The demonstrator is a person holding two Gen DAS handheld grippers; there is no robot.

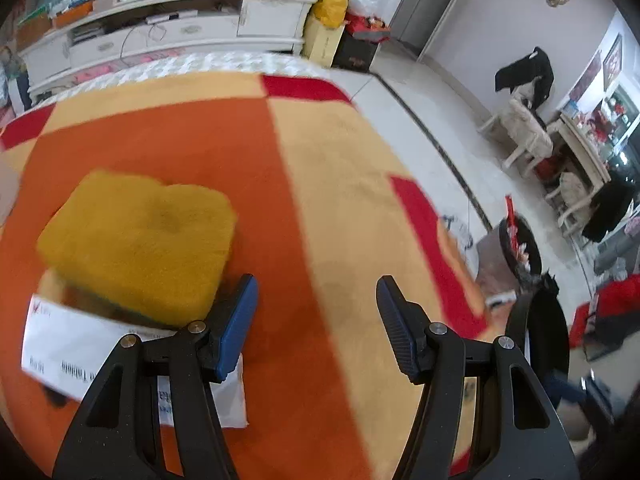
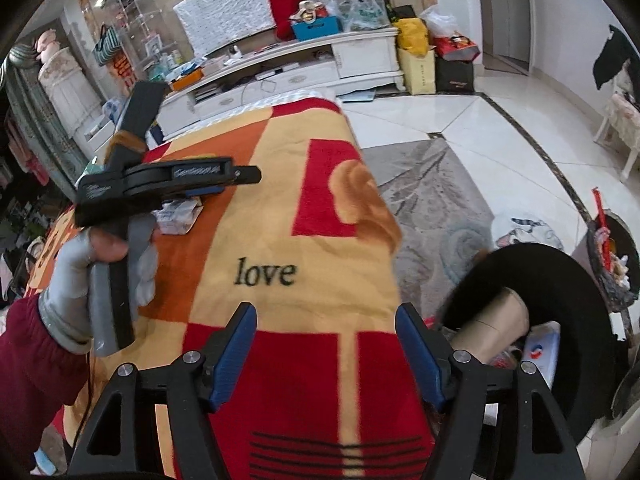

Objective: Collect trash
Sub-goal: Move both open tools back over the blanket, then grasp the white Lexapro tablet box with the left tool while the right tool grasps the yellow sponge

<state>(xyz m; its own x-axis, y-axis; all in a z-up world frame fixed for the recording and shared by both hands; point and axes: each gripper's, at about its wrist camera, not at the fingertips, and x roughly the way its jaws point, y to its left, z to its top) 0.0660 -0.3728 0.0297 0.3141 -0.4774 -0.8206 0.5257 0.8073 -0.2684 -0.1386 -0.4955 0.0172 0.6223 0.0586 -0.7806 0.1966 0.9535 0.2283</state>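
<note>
My left gripper (image 1: 317,284) is open over an orange, yellow and red blanket (image 1: 320,184), with nothing between its fingers. Just left of it lies a white printed packet (image 1: 76,344), partly under a fuzzy yellow pad (image 1: 140,240). In the right wrist view a gloved hand holds the left gripper (image 2: 240,176) above a crumpled white packet (image 2: 178,214). My right gripper (image 2: 326,312) is open and empty near the blanket's (image 2: 280,240) edge. To its right stands a black bin (image 2: 520,264) with a cardboard tube (image 2: 492,324) inside.
A second bin (image 2: 612,264) with a dark liner and red wrappers stands on the tiled floor further right. A white TV cabinet (image 2: 320,64) piled with bags and boxes runs behind the blanket. A grey rug (image 2: 432,200) lies beside it, and chairs (image 1: 524,136) stand by a table.
</note>
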